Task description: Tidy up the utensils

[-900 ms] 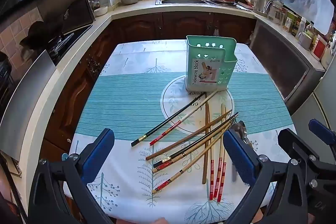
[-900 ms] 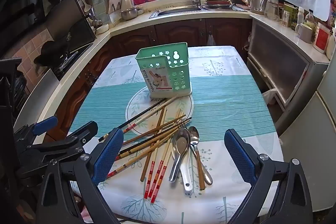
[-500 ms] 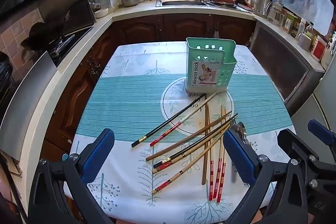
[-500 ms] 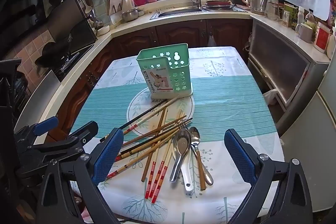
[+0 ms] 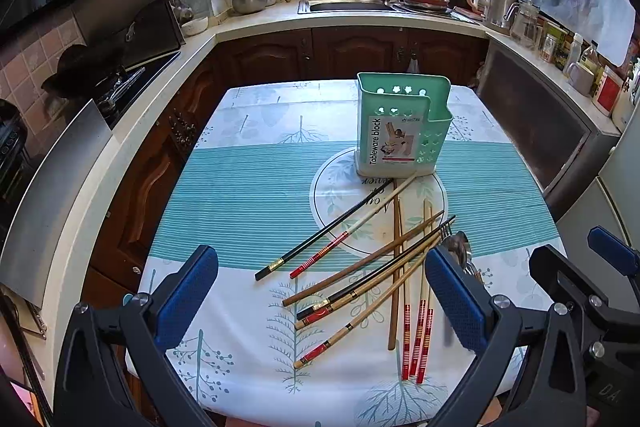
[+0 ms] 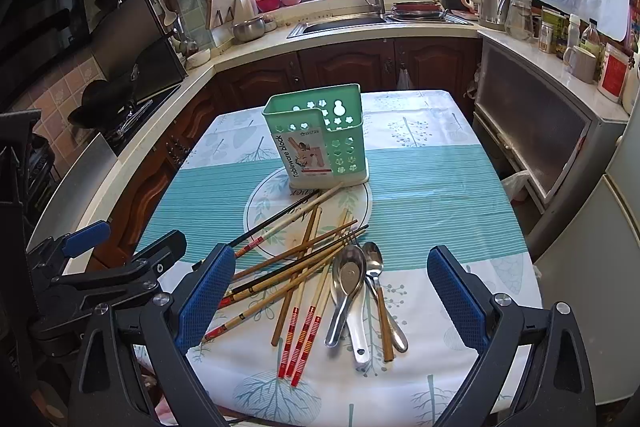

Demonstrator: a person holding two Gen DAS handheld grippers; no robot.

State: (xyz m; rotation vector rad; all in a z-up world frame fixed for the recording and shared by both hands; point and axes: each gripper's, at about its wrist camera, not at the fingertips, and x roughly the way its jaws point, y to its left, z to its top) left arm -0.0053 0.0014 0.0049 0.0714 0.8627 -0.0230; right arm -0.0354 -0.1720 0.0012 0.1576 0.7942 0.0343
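Note:
A green utensil holder (image 5: 403, 125) (image 6: 322, 141) stands upright at the middle of the table. In front of it lies a loose pile of chopsticks (image 5: 372, 267) (image 6: 296, 275), wooden, black and red-banded. Several spoons (image 6: 362, 291) lie just right of the pile; in the left wrist view only their tips (image 5: 458, 245) show behind the right finger. My left gripper (image 5: 320, 301) hovers open above the pile's near left side. Over the spoons and chopstick ends my right gripper (image 6: 332, 301) is held wide open. Neither holds anything.
The table (image 6: 440, 187) wears a teal and white cloth, its near edge just below the grippers. Kitchen counters (image 5: 256, 23) with a stove (image 5: 120, 83) and sink (image 6: 344, 23) wrap around the back and left. A grey cabinet (image 6: 532, 131) stands close on the right.
Both views have crept very slightly toward the table; the utensils and holder lie as before and both grippers stay open.

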